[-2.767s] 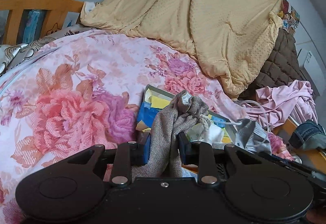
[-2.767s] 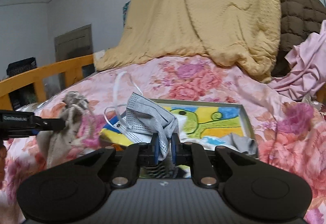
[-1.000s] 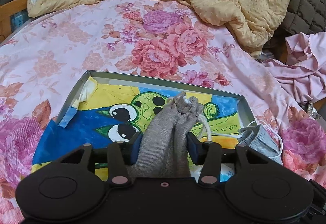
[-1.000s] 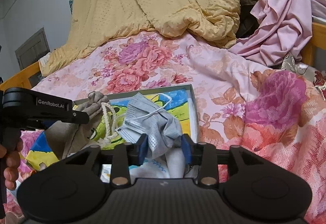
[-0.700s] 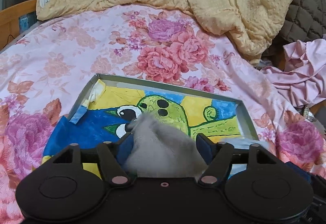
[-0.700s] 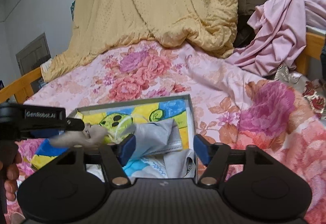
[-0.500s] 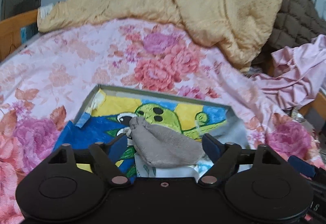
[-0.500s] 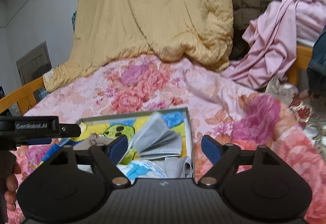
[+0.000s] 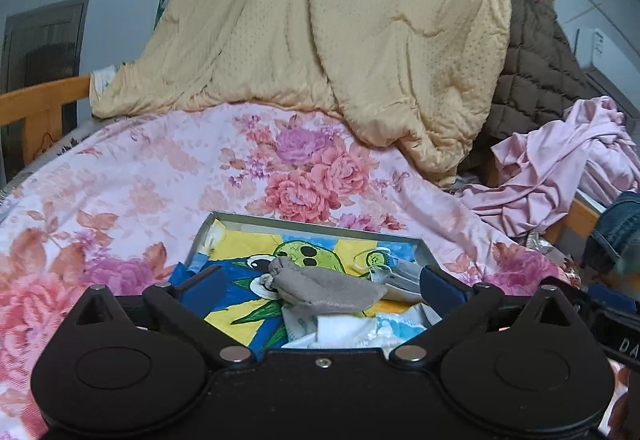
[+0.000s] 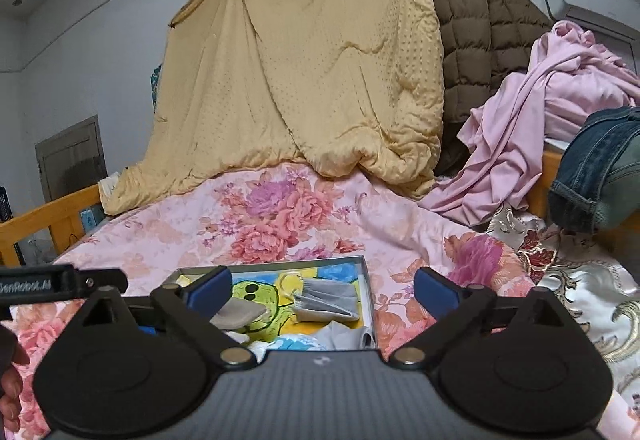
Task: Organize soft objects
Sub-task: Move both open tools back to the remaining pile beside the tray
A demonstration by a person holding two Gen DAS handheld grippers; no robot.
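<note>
Left wrist view, grey pouch (image 9: pixel 328 290) lying crosswise in tray (image 9: pixel 316 228), both grippers opening, empty.

Both tongs (image 9: pixel 320 286) (image 10: pixel 322 288) are matte black with blue finger pads (image 9: pixel 202 286) and silver screws.

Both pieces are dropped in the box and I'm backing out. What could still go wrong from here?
The grey pouch lies heaped on other cloth in the shallow box, so it may slide or roll toward the rim. The face mask sits close to the box's right wall; its loop may catch a finger. Both grippers' jaws are opening and nothing is gripped. The box rests on a soft floral quilt and may tip if bumped.
</note>
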